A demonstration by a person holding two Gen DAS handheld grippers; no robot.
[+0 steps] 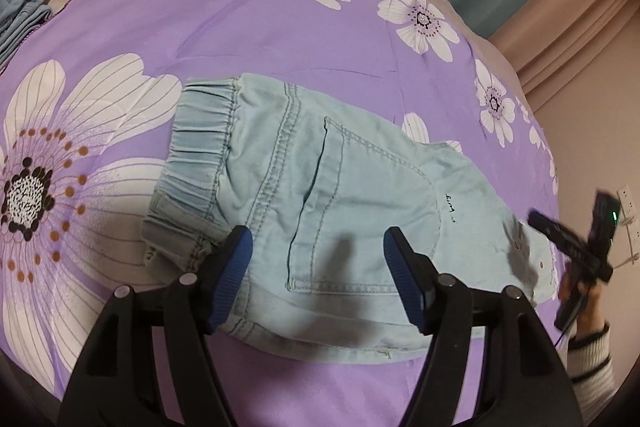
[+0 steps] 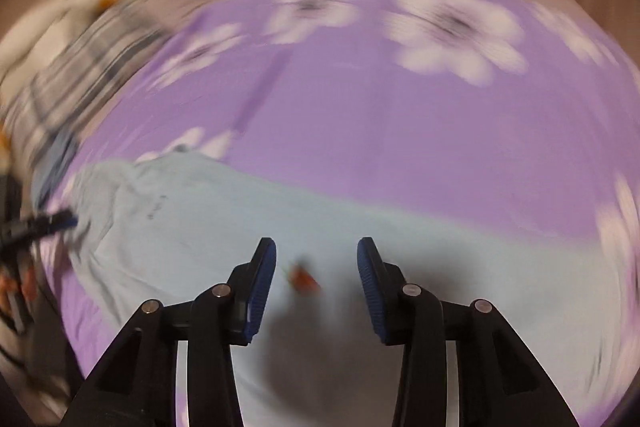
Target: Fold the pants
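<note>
Pants (image 1: 320, 211) lay folded mid-bedspread (image 1: 248, 39) toward its near edge, both my left claw (image 1: 316, 259) and right claw (image 2: 316, 267) gaping empty above them, so a careless grab could have dragged the fold apart

Right view: smeared throughout; flowers (image 2: 456, 27) reduced to pale blots.
Orange speck (image 2: 302, 277): too blurred to be identified.
Pants (image 1: 320, 203): lower edge hidden behind left gripper (image 1: 318, 247).
Blue cloth (image 1: 22, 11): cut by left edge.
Sleeve (image 1: 592, 359): cropped at right.
</note>
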